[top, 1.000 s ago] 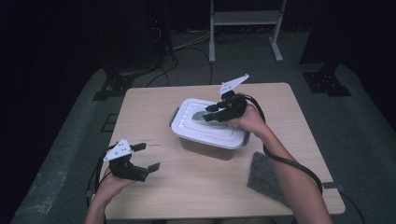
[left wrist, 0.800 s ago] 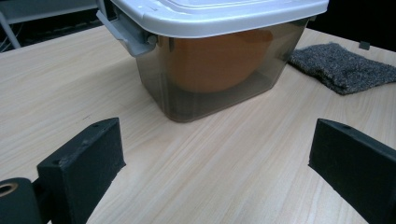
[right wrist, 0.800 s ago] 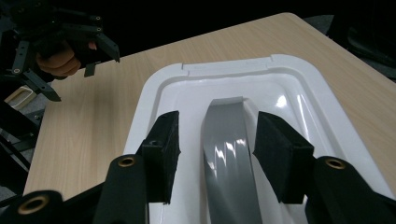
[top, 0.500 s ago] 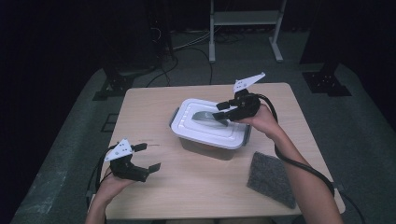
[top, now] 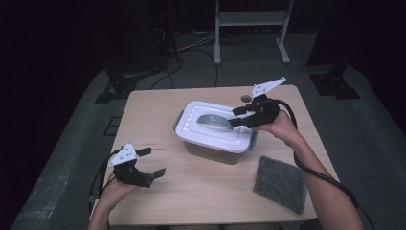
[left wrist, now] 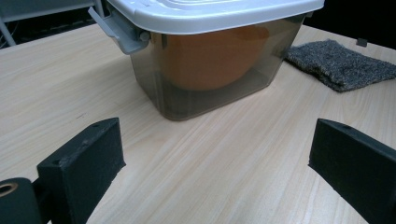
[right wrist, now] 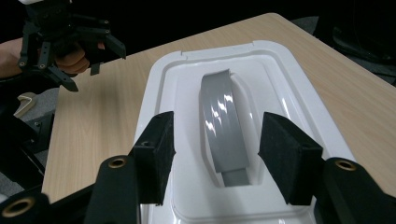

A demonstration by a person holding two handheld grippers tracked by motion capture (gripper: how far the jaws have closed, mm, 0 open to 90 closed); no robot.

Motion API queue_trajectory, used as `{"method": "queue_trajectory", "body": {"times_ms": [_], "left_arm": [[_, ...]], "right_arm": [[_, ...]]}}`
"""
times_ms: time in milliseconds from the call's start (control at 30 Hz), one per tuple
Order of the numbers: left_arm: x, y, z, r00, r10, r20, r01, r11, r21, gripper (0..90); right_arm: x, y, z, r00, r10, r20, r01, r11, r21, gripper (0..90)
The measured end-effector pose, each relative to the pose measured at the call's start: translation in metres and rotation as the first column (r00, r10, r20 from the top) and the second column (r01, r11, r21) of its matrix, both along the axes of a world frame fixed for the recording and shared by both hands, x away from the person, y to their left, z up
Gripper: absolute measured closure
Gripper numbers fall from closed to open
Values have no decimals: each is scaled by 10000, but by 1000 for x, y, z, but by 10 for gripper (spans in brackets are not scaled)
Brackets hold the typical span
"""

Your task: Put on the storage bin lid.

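Dark floor rings the worktop (top: 158,105). I hold my right gripper (right wrist: 215,156) wide astride the grey handle (right wrist: 223,126) of the lidded storage box (top: 213,132), ready to clamp. My left gripper (top: 152,162) waits wide open at 8 o'clock, clear of the work.

Your table (top: 191,201) is carrying a lidded storage box (top: 215,143) near its middle, slightly toward your right and toward the far edge. The lid (top: 201,132) is sitting on top of the box, with the handle (top: 214,122) lying across a hollow at the lid's centre. Inside the box a rounded object (left wrist: 212,56) is resting. A latch (left wrist: 116,32) is sitting on the box's left end. A pad (top: 280,183) is lying on the table at your right, nearer to you than the box and apart from it. Your right gripper (top: 239,116) is hovering over the lid's right end, its jaws standing either side of the handle. Your left gripper (top: 152,162) is hanging over the near left corner, well apart from the box.
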State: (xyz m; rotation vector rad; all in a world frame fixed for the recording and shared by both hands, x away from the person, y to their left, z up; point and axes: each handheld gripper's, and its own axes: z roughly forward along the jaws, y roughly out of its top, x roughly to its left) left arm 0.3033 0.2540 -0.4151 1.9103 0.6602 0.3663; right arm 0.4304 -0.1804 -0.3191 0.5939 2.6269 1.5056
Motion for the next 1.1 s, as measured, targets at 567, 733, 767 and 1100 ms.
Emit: {"method": "queue_trajectory", "body": {"times_ms": [567,733,767,1100], "left_arm": [[-1,1,0,10000,23,-5,-23,10000,-66,24],[0,0,0,10000,-14,-27,14,10000,-17,24],[0,0,0,10000,-14,-27,14,10000,-17,24],[0,-1,-1,10000,-17,-73,17,10000,23,25]], "right_arm": [[-15,-35,-1,9990,-454,-31,455,9986,256,413],[-20,-47,-2,9981,-615,-73,617,9977,284,410],[-21,-50,-2,9979,-649,-84,651,9974,295,409],[-29,-69,-7,9955,-924,-200,930,9952,316,402]]}}
